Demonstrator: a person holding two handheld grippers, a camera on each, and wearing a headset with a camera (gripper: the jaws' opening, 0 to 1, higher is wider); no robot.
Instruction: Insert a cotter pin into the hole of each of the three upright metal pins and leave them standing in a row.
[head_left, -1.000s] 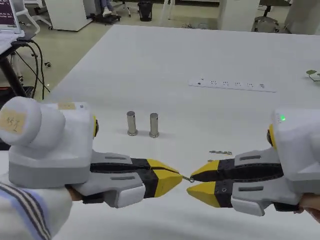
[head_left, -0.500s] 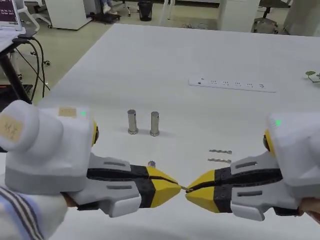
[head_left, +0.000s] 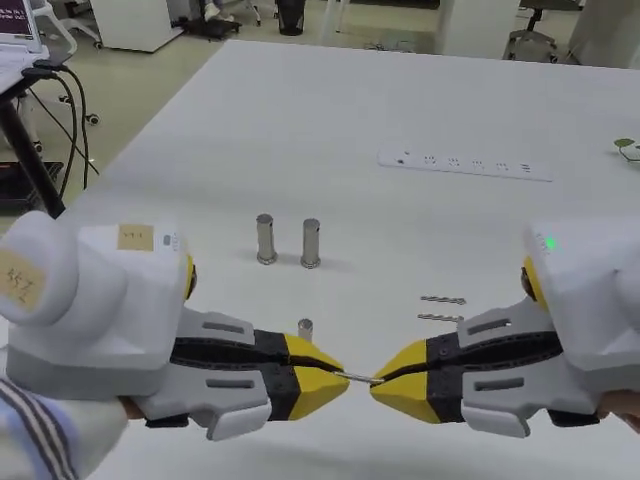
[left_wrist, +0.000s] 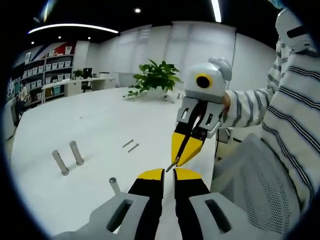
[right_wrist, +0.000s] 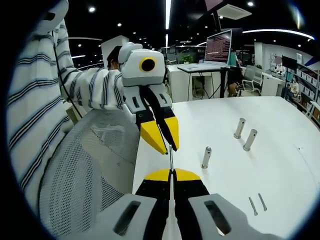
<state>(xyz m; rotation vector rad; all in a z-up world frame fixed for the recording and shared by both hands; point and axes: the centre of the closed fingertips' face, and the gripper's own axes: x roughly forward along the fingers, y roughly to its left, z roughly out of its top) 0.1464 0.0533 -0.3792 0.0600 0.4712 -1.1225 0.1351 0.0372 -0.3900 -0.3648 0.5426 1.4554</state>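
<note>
— What's happening at the white table (head_left: 400, 110)?
— Near its front edge, the left gripper (head_left: 342, 377) and right gripper (head_left: 375, 380) meet tip to tip, each pinching an end of one cotter pin (head_left: 357, 378).
— And the metal pins?
— Two upright metal pins (head_left: 265, 239) stand side by side toward the middle. The third metal pin (head_left: 305, 329) stands just beyond the left tips. Two spare cotter pins (head_left: 442, 299) lie to the right.

White table (head_left: 300, 120) carries three upright pins (head_left: 310, 243), two cotter pins (head_left: 442, 300), power strip (head_left: 464, 166).

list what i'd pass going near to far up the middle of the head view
cotter pin gripped by the left gripper and right gripper → lone metal pin → two loose cotter pins → pair of metal pins → power strip
</note>
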